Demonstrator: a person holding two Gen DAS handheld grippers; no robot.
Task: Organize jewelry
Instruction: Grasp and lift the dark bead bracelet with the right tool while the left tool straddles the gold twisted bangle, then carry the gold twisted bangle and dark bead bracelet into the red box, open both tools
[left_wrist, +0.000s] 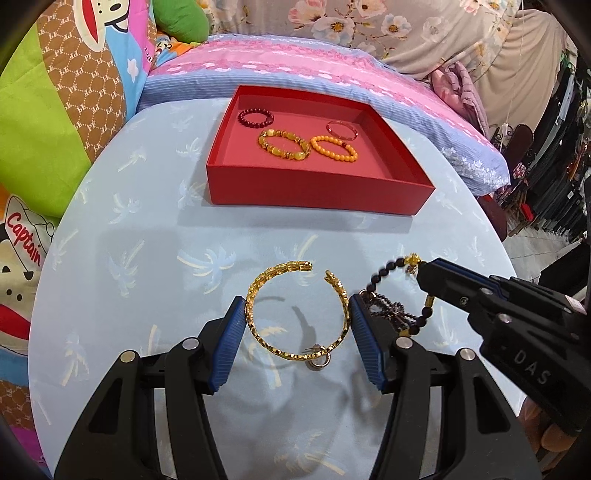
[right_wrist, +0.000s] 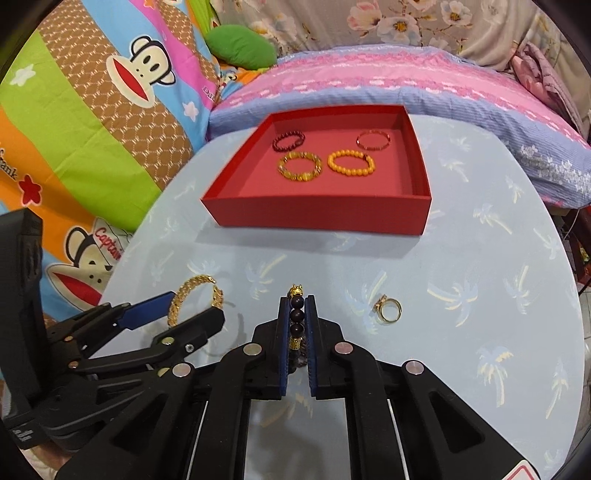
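Now, in the left wrist view, your left tongs (left_wrist: 297, 328) sit at lower centre, half spread around the open gold bangle (left_wrist: 295, 314); both blue pads lie against its outer sides, so they appear to pinch it, and it sits just over the counter (left_wrist: 147, 258) with its shadow below. A small silver ring (left_wrist: 318, 361) shows at the bangle's near edge. Further right, your right tongs (left_wrist: 421, 273) come in from the lower right, pressed nearly together on the dark bead bracelet (left_wrist: 388, 291), which hangs from them in a loop with its gold charm at the tips. In the right wrist view, that bracelet (right_wrist: 296, 317) runs between the blue pads at lower centre, and a gold ring (right_wrist: 388, 309) lies on the counter just to the right. Toward the upper centre, the red tray (right_wrist: 317, 214) holds four bracelets: a dark red one (right_wrist: 288, 141), an amber one (right_wrist: 299, 166), an orange one (right_wrist: 351, 162) and a thin red one (right_wrist: 373, 140)
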